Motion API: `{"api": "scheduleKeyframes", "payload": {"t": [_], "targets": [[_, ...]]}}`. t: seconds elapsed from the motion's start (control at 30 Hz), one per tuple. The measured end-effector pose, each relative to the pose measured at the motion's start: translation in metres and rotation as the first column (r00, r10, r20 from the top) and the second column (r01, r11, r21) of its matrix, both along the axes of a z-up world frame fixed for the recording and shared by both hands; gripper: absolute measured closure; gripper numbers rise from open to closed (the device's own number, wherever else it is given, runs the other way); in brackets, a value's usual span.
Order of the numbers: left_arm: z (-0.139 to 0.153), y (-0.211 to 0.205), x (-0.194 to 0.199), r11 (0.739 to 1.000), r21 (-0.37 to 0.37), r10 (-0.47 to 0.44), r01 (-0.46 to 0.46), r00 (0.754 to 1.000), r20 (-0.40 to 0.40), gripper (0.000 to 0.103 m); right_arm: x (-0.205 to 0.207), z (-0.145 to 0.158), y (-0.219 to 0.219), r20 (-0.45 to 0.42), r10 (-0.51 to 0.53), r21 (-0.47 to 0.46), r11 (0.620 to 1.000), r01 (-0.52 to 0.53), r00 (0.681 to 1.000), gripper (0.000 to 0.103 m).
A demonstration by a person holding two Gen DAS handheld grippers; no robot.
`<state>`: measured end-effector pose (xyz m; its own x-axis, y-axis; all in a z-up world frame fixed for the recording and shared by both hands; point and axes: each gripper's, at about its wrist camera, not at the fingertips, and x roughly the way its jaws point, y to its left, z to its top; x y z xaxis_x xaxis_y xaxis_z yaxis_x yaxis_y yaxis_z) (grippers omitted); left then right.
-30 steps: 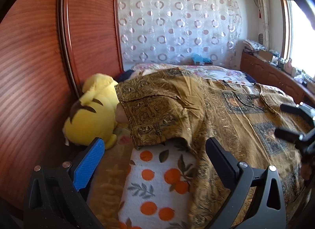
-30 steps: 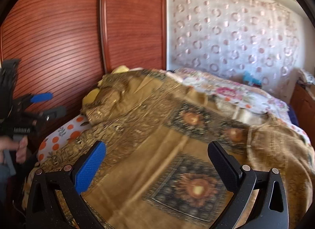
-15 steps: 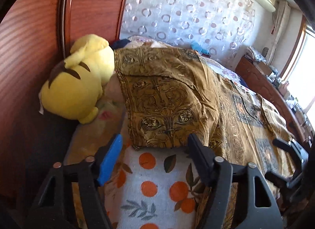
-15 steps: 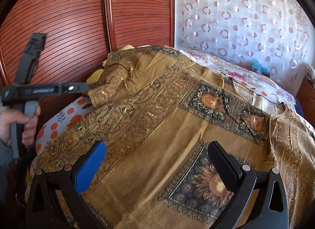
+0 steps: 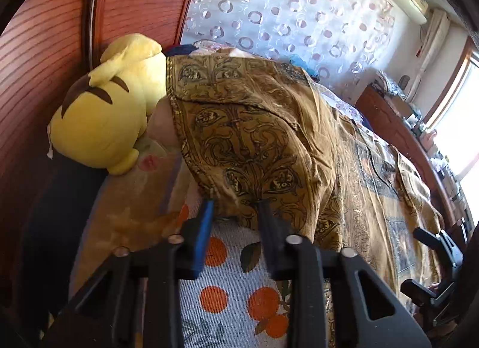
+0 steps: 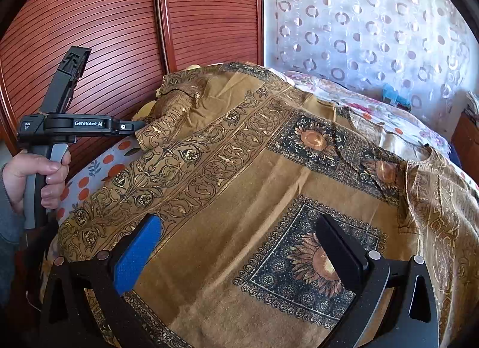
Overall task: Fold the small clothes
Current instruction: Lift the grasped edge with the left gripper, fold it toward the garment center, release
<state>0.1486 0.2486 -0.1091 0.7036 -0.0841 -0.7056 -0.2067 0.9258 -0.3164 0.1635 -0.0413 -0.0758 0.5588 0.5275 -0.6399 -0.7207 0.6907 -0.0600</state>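
Note:
A golden-brown patterned garment with sunflower panels lies spread over the bed. One sleeve drapes toward the bed's left edge. My left gripper has its jaws narrowed around the sleeve's hem, with cloth bunched between the fingertips. It also shows in the right wrist view, held by a hand at the sleeve end. My right gripper is open and empty, hovering above the garment's lower body. It shows small in the left wrist view at the far right.
A yellow plush toy lies against the red wooden wardrobe left of the sleeve. An orange-print cover lies under the garment. A dotted curtain hangs behind the bed. A wooden dresser runs along the right.
My left gripper moved forward to the sleeve's hem and its jaws closed in on the cloth. My right gripper stayed open and lowered slightly over the garment.

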Motion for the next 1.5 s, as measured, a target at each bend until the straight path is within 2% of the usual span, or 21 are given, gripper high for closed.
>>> {"api": "scheduleKeyframes", "payload": {"t": [0.03, 0.1, 0.17, 0.33, 0.53, 0.73, 0.83, 0.9, 0.93, 0.97, 1.0, 1.03, 1.07, 1.1, 1.13, 1.37, 1.5], "targets": [[0.001, 0.0, -0.001, 1.0, 0.016, -0.004, 0.004, 1.0, 0.006, 0.089, -0.001, 0.0, 0.0, 0.003, 0.001, -0.002, 1.0, -0.001, 1.0, 0.0], [0.009, -0.006, -0.003, 0.998, 0.057, -0.012, 0.01, 0.999, 0.031, 0.091, -0.003, 0.0, -0.001, 0.006, 0.001, -0.001, 1.0, -0.001, 1.0, 0.0], [0.019, -0.01, -0.005, 0.998, 0.058, -0.036, 0.032, 0.997, 0.067, 0.094, -0.002, 0.0, -0.004, 0.005, 0.0, 0.005, 1.0, 0.0, 1.0, 0.0], [0.047, -0.032, 0.001, 0.992, 0.072, -0.107, 0.099, 0.986, 0.124, 0.096, 0.004, 0.001, -0.012, 0.011, -0.019, 0.001, 1.0, 0.019, 1.0, 0.0], [0.085, -0.08, 0.014, 0.971, 0.109, -0.231, 0.213, 0.956, 0.184, 0.096, 0.013, 0.011, -0.042, 0.031, -0.09, 0.028, 0.996, 0.089, 0.995, 0.0], [0.094, -0.143, 0.023, 0.923, 0.113, -0.383, 0.369, 0.908, 0.17, 0.096, 0.02, 0.022, -0.09, 0.027, -0.211, 0.09, 0.974, 0.208, 0.977, 0.0], [0.092, -0.156, 0.016, 0.91, 0.108, -0.413, 0.4, 0.897, 0.156, 0.096, 0.02, 0.021, -0.106, 0.028, -0.25, 0.091, 0.965, 0.247, 0.968, 0.0], [0.092, -0.159, 0.011, 0.91, 0.119, -0.41, 0.396, 0.901, 0.143, 0.095, 0.019, 0.02, -0.112, 0.024, -0.267, 0.092, 0.96, 0.264, 0.963, 0.0], [0.091, -0.157, 0.009, 0.914, 0.129, -0.401, 0.385, 0.907, 0.13, 0.09, 0.018, 0.02, -0.113, 0.022, -0.272, 0.093, 0.959, 0.269, 0.962, 0.0], [0.091, -0.157, 0.005, 0.917, 0.134, -0.391, 0.375, 0.912, 0.124, 0.077, 0.016, 0.02, -0.112, 0.019, -0.275, 0.094, 0.958, 0.272, 0.961, 0.0], [0.09, -0.154, 0.003, 0.922, 0.142, -0.378, 0.361, 0.918, 0.121, 0.07, 0.014, 0.02, -0.111, 0.019, -0.277, 0.095, 0.957, 0.274, 0.961, 0.0], [0.09, -0.15, 0.0, 0.926, 0.155, -0.364, 0.345, 0.924, 0.12, 0.054, 0.012, 0.02, -0.11, 0.018, -0.278, 0.097, 0.957, 0.275, 0.96, 0.0], [0.089, -0.146, -0.003, 0.931, 0.178, -0.344, 0.32, 0.931, 0.124, 0.042, 0.012, 0.021, -0.107, 0.019, -0.276, 0.098, 0.957, 0.273, 0.961, 0.0], [0.088, -0.146, -0.003, 0.932, 0.19, -0.336, 0.309, 0.934, 0.125, 0.034, 0.012, 0.022, -0.105, 0.019, -0.273, 0.099, 0.958, 0.27, 0.962, 0.0], [0.086, -0.142, -0.006, 0.933, 0.205, -0.325, 0.296, 0.937, 0.126, 0.021, 0.012, 0.022, -0.103, 0.02, -0.269, 0.1, 0.959, 0.266, 0.963, 0.0], [0.046, -0.102, -0.017, 0.946, 0.231, -0.241, 0.226, 0.97, 0.04, 0.02, 0.023, 0.025, -0.09, 0.016, -0.198, 0.113, 0.974, 0.195, 0.98, 0.0], [0.022, -0.086, -0.02, 0.95, 0.237, -0.205, 0.203, 0.979, -0.019, 0.02, 0.036, 0.027, -0.062, 0.009, -0.115, 0.101, 0.988, 0.113, 0.993, 0.006]]}}
